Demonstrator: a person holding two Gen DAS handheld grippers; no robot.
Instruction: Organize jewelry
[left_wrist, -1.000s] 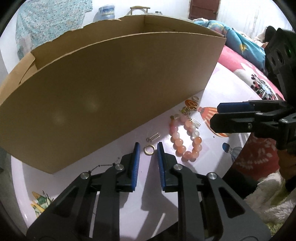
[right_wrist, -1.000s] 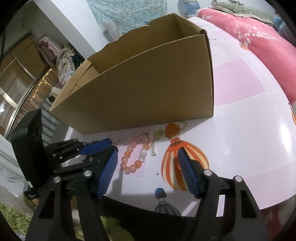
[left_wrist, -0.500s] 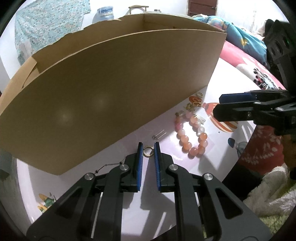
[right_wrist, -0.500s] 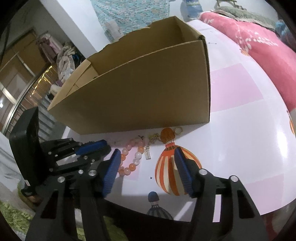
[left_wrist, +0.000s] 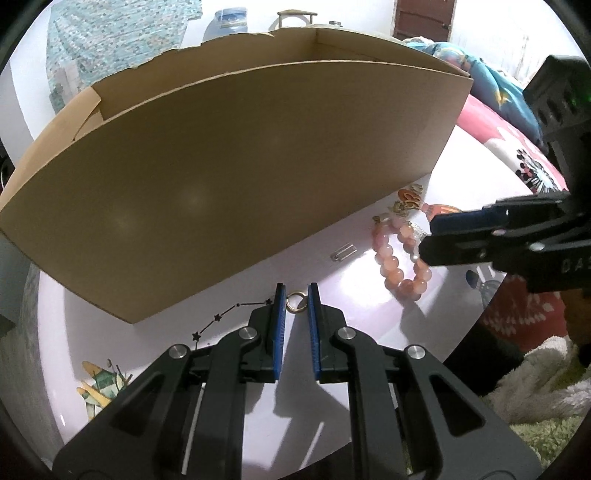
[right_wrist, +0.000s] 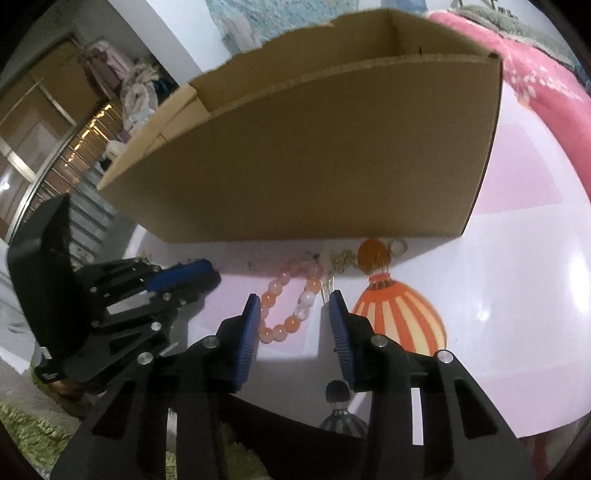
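Left gripper (left_wrist: 296, 295) clamped on ring (left_wrist: 296, 301); right gripper (right_wrist: 294, 306) closing round bracelet (right_wrist: 289, 300); lettering unreadable

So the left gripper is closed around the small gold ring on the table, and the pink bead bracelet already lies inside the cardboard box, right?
Not quite. The left gripper does pinch the small gold ring, but the pink bead bracelet is not in the cardboard box. It lies on the table in front of the box, between the closing fingers of the right gripper, as the right wrist view shows.

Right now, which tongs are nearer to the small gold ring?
Left. The left tongs have the gold ring between their tips; the right tongs are off to the side, closing around the bead bracelet.
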